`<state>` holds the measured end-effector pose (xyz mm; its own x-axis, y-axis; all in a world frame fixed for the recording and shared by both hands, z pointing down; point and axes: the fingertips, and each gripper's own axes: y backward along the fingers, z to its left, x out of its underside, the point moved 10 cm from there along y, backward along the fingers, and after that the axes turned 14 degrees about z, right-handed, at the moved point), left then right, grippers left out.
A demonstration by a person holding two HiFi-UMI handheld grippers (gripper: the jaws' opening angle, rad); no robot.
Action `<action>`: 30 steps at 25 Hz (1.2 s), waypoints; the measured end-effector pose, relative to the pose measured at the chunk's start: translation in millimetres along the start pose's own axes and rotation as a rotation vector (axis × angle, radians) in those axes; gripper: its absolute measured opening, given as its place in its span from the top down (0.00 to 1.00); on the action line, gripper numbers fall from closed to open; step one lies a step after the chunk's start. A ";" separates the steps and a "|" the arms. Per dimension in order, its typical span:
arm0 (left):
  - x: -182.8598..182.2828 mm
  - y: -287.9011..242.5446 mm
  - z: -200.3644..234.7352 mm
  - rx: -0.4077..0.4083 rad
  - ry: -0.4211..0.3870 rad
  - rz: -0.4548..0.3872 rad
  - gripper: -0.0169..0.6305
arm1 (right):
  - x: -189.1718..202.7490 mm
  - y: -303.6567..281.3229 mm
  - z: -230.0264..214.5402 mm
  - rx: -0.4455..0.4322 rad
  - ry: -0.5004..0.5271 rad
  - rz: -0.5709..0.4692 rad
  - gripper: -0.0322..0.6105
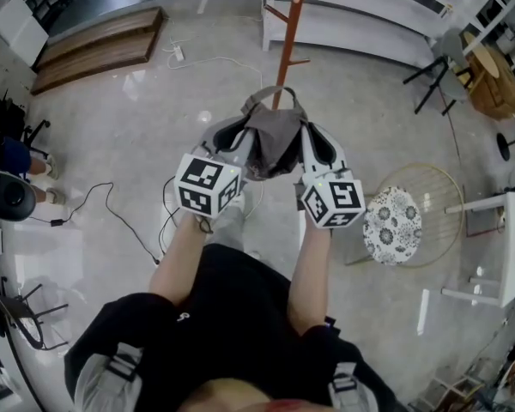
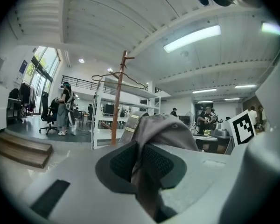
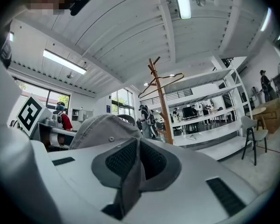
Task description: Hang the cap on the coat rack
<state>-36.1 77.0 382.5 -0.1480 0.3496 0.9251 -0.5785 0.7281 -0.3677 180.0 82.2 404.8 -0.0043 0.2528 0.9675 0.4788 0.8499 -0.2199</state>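
Cap (image 1: 273, 137) is held up between both grippers, short of the rack (image 1: 289, 33) and not touching it. One edge of its fabric is clenched in the jaws of the left gripper (image 1: 240, 148), the opposite edge in those of the right gripper (image 1: 312, 151). The rack is seen upright on the floor (image 1: 137, 127) beyond.

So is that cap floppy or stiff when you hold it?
Probably floppy: the grey cap sags and creases between the left gripper and right gripper, fabric pinched flat. Likely light too: two small pinches hold it up.
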 end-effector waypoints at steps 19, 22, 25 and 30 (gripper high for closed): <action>-57.4 -146.0 152.3 0.020 0.006 0.019 0.92 | -53.5 -204.4 -67.5 0.028 0.006 0.048 0.92; -56.5 -150.2 177.8 0.019 0.006 0.000 0.92 | -59.4 -236.3 -55.2 0.009 0.040 0.052 0.92; -56.6 -149.0 199.3 0.013 0.024 -0.005 0.92 | -65.8 -252.0 -52.3 0.003 0.053 0.042 0.92; -71.8 -154.3 205.7 0.033 0.019 -0.038 0.92 | -75.3 -257.0 -55.3 -0.042 0.074 -0.019 0.92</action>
<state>-101.2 -181.7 392.2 -0.1109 0.3335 0.9362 -0.6098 0.7211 -0.3291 105.8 -180.8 395.4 0.0506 0.2002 0.9784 0.5160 0.8336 -0.1973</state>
